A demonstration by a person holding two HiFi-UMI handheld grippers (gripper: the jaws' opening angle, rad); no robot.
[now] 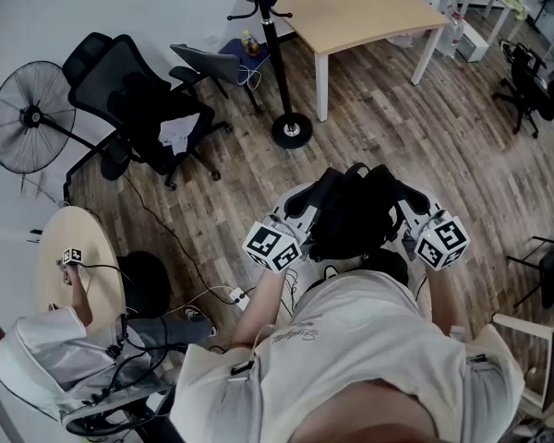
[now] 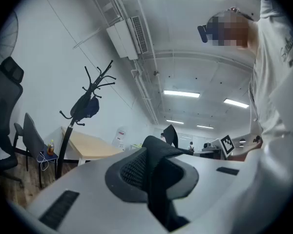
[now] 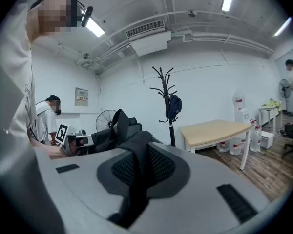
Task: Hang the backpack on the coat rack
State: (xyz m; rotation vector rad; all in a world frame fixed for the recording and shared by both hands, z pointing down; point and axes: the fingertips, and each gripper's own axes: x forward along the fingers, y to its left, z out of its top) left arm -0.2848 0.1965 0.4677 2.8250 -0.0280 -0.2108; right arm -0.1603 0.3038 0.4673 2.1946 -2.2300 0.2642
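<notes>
left gripper (image 2: pixel 154 177): jaws clamped on black backpack (image 1: pixel 351 212) fabric
right gripper (image 3: pixel 140 172): jaws pinched on backpack fabric too
backpack: held up between both grippers, close in front of the person, above the floor (image 1: pixel 397 127), well apart from rack
rack (image 1: pixel 278 58): upright on floor, base near the table (image 1: pixel 369 12) leg at its near-left corner
dark bag (image 3: pixel 174 107): hanging on rack, upper part
</notes>
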